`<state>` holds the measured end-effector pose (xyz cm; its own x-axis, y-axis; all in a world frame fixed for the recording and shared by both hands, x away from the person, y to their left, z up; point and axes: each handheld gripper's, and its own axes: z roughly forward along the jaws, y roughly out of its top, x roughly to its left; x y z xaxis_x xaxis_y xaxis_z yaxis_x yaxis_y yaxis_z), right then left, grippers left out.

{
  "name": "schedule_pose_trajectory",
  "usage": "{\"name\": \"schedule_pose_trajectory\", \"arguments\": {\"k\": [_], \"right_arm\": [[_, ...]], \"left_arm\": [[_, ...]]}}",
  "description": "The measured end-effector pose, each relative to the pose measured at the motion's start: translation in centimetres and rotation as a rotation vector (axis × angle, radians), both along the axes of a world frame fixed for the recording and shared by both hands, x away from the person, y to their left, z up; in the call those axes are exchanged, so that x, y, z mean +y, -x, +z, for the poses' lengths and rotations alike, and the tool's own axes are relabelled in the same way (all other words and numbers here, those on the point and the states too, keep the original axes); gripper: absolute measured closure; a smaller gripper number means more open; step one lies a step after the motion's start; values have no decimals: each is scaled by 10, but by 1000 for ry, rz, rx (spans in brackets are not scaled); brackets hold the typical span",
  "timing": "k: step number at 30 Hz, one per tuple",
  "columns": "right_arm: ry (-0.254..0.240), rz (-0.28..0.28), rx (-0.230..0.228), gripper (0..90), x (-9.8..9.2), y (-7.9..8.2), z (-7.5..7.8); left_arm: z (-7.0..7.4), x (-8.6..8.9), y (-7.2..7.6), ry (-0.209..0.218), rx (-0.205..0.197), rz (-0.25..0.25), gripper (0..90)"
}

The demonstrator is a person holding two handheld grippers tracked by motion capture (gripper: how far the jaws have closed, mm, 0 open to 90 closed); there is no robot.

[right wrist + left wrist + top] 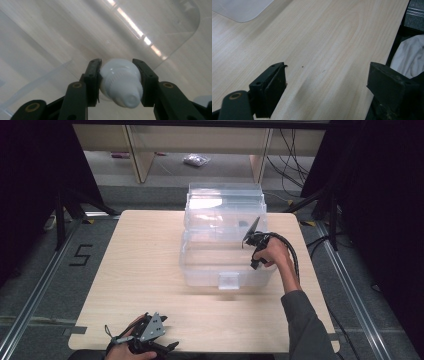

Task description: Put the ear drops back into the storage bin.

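A clear plastic storage box with its lid raised stands in the middle of the wooden table. My right gripper reaches into it from the right side. In the right gripper view its jaws are shut on a white bottle with a ribbed cap and a tapered nozzle, held just above the box's clear floor. My left gripper rests at the table's near left edge, held in a hand. Its jaws stand wide open over bare wood, with nothing between them.
The table is light wood, with dark floor and rails around it. A pale cloth lies beyond the table edge in the left gripper view. A corner of the box shows at that view's top left. Cables trail at the right.
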<state>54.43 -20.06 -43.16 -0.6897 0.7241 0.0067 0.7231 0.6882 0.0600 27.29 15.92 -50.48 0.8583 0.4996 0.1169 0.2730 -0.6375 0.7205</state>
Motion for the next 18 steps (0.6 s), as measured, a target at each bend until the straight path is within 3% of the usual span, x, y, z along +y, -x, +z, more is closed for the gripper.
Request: {"name": "schedule_pose_trajectory", "arguments": {"k": [2,3,6,9,11,15,18], "right_arm": [[29,-16,8,601,3,0,-2],[27,16,-2,601,1,-1,-4],[11,44,-5,601,0,-3,-6],[-9,-2,9,601,1,-1,-8],[18,-16,12,600,2,-1,-7],[18,28,-8,599,-2,-3,-8],[-2,-11,-5,595,-1,-1,-6]], "left_arm": [[0,0,0,5,-2,0,150],[0,0,0,6,-2,1,150],[0,0,0,0,0,0,150],[0,0,0,-2,4,-2,150],[0,0,0,-5,2,-4,150],[0,0,0,0,3,1,150],[0,0,0,-3,3,-2,150]]}}
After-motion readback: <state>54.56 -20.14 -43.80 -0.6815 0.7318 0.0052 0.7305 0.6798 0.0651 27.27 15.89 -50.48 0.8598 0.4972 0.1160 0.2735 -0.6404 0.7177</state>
